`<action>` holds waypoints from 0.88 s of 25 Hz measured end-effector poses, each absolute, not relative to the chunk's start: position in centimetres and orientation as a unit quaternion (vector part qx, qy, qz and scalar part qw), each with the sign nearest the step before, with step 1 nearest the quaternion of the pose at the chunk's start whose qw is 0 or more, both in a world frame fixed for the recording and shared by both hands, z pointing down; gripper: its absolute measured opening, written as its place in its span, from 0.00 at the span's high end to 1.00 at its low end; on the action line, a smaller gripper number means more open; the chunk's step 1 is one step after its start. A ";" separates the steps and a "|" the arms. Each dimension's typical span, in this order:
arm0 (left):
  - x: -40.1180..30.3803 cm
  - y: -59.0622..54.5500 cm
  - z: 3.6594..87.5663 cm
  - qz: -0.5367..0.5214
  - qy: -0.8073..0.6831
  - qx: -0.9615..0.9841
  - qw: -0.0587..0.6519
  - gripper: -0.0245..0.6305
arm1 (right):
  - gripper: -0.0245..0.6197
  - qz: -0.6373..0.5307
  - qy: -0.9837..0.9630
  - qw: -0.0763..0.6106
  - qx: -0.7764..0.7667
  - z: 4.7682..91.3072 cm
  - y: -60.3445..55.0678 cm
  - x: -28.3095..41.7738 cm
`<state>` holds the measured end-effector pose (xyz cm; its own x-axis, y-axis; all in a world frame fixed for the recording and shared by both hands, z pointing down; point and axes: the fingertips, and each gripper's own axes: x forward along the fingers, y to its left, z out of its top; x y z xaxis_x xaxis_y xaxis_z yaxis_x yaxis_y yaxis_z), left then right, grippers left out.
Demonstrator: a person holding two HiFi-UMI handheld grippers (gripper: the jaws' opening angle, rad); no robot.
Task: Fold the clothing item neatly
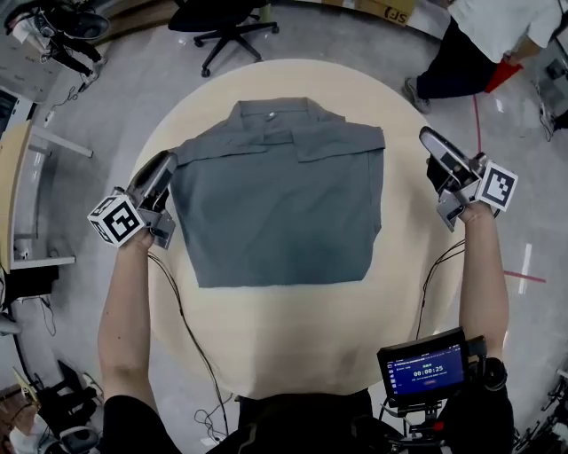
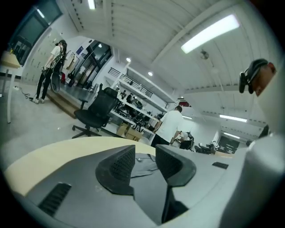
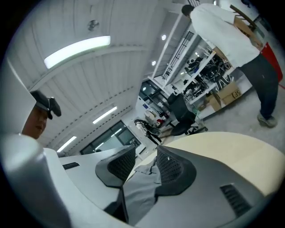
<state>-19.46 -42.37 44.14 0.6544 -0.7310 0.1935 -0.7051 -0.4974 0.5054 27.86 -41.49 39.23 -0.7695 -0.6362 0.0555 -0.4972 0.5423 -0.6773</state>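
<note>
A grey collared shirt (image 1: 284, 204) lies flat on the round beige table (image 1: 266, 337), collar at the far side and both sides tucked in to make a rough rectangle. My left gripper (image 1: 164, 164) hovers beside the shirt's left edge, raised off the cloth. My right gripper (image 1: 432, 137) hangs off the shirt's right edge, over the table's rim. In the left gripper view the left gripper (image 2: 144, 153) is open and the shirt (image 2: 142, 164) shows far beyond the gap. In the right gripper view the right gripper (image 3: 146, 156) is likewise open, with the shirt (image 3: 139, 189) lying beyond it.
A black office chair (image 1: 226, 27) stands past the table's far edge. A person in a white top (image 1: 484, 35) stands at the far right. A small screen (image 1: 424, 368) sits near my body, and cables (image 1: 191, 337) trail over the table's near side.
</note>
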 end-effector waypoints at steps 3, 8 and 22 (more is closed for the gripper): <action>-19.1 -38.4 42.0 -0.035 -0.411 0.868 0.276 0.74 | 0.82 -0.328 0.881 0.090 -0.329 37.4 -39.1 26.3; -18.2 -32.6 39.1 -0.033 -0.422 0.872 0.245 0.76 | 0.93 -0.290 0.889 0.079 -0.345 35.1 -35.9 25.5; -19.3 -18.1 28.6 -0.074 -0.429 0.894 0.107 0.95 | 0.95 -0.146 0.882 0.026 -0.447 25.7 -19.0 17.2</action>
<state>-19.29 -18.14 28.59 0.6213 -0.7825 -0.0403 -0.7508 -0.6093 0.2550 17.22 -18.99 25.68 -0.5999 -0.7957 0.0835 -0.7804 0.5589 -0.2804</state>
